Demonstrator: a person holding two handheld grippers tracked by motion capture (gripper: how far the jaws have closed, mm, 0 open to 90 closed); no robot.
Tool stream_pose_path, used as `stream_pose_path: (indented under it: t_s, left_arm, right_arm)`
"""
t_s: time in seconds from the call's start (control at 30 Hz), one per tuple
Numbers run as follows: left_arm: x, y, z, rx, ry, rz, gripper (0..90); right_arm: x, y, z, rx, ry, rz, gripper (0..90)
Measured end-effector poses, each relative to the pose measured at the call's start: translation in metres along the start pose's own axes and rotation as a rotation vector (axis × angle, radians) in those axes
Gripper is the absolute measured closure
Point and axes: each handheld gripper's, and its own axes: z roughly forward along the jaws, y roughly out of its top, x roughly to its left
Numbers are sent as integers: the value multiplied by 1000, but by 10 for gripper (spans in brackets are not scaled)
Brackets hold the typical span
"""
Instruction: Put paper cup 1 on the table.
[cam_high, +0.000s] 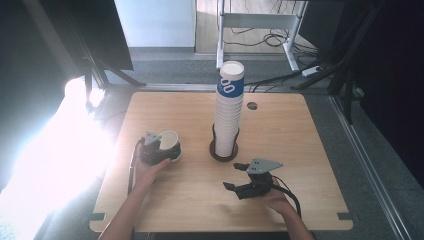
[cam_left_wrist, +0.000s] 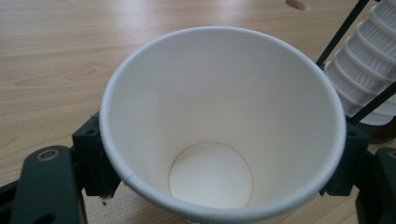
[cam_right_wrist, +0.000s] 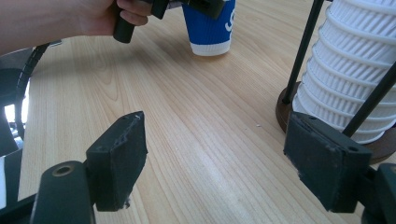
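Wooden table (cam_high: 280, 200), paper cup (cam_left_wrist: 219, 130) between left fingers (cam_left_wrist: 95, 158).

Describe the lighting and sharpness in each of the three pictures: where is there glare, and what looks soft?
High view: strong glare washes out the floor left of the table. Left gripper view: even light, the cup sharp. Right gripper view: a pale sheen on the wood, with the near stack of cups slightly soft.

Paper cup (cam_left_wrist: 219, 126) in left gripper view: bottom rim cut by lower frame edge, outer wall hidden. Cup stack (cam_right_wrist: 359, 70) in right gripper view: top cut off at upper right. Blue cup's (cam_right_wrist: 210, 28) rim hidden behind left gripper (cam_right_wrist: 187, 5), upper centre.
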Motion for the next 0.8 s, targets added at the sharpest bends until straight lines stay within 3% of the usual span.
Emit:
stream_pose_path:
  t_s: [0.3, 0.53, 0.8]
  left_arm:
    - [-2, 0, 3, -2, 30, 10, 181]
    - [-5, -2, 2, 3, 29, 15, 113]
    - [-8, -3, -9, -23, 22, 19, 90]
  right_arm:
    - [-1, -1, -1, 0, -4, 1, 217]
    - [-2, 0, -3, -4, -7, 2, 218]
    - [-3, -1, -6, -7, -15, 6, 217]
